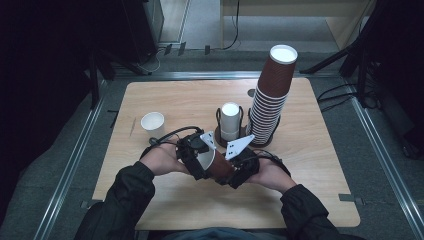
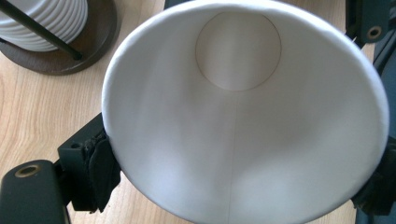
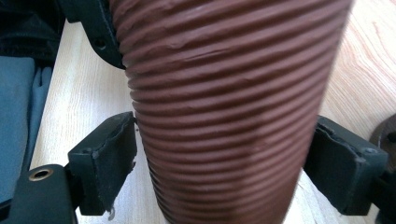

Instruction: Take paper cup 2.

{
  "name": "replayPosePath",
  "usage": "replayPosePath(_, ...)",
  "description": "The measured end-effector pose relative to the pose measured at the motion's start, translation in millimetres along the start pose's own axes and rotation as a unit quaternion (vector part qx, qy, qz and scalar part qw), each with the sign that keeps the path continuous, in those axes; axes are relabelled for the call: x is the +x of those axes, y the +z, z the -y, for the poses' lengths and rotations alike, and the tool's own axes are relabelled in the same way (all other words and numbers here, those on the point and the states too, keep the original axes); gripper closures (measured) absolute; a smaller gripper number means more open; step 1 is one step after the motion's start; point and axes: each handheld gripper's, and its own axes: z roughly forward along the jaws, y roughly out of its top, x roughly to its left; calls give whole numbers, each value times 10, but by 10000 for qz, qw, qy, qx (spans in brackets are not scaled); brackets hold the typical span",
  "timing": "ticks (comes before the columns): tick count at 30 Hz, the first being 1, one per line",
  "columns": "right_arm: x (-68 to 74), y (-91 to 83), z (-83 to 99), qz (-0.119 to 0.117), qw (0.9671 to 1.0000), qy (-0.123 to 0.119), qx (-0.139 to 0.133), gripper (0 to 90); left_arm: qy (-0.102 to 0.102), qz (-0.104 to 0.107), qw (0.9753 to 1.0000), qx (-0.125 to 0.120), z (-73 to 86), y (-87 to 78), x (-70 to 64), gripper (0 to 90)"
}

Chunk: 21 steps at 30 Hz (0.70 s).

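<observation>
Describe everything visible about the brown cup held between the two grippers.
The brown cup is ribbed paper outside and plain white inside, and it is empty. It lies tilted above the table, mouth toward the left gripper, whose jaws clamp its rim; the right gripper grips its ribbed body.

High view looks down from above; both gripper views closely share the cup (image 1: 216,164).

Cup (image 1: 216,165) between grippers, before two cup stacks (image 1: 270,100)
</observation>
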Motion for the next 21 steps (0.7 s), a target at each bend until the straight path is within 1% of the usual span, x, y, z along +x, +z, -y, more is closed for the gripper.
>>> replayPosePath(3, 13, 19, -8, 1, 10000, -80, -24, 160, 36, 24, 10000, 19, -11, 10, -13, 86)
replayPosePath(5, 25, 22, -13, 21, 9999, -105, -14, 197, 46, 41, 10000, 6, -15, 20, -20, 84)
replayPosePath(6, 27, 22, -13, 39, 9999, -121, 2, 202, 30, 46, 10000, 16, -13, 21, -22, 84)
replayPosePath(10, 31, 21, -13, -26, 10000, -88, 15, 210, 24, 145, 9999, 30, 2, 20, -16, 83)
replayPosePath(11, 34, 27, -14, -61, 9999, -97, 15, 210, 25, 142, 9999, 26, 4, 22, -19, 78)
replayPosePath(13, 36, 33, -16, -48, 9999, -121, 20, 209, 69, 98, 9999, 13, 5, 24, -28, 71)
replayPosePath(15, 36, 33, -16, -54, 9999, -127, 16, 207, 123, 44, 9999, -43, 5, 22, -38, 60)
replayPosePath(16, 35, 27, -15, -57, 9999, -124, 11, 206, 119, 33, 9999, -83, 7, 20, -42, 56)
replayPosePath(21, 13, -6, -3, 12, 9999, -110, -21, 205, 9, 27, 9995, -328, 27, -26, -30, 0)
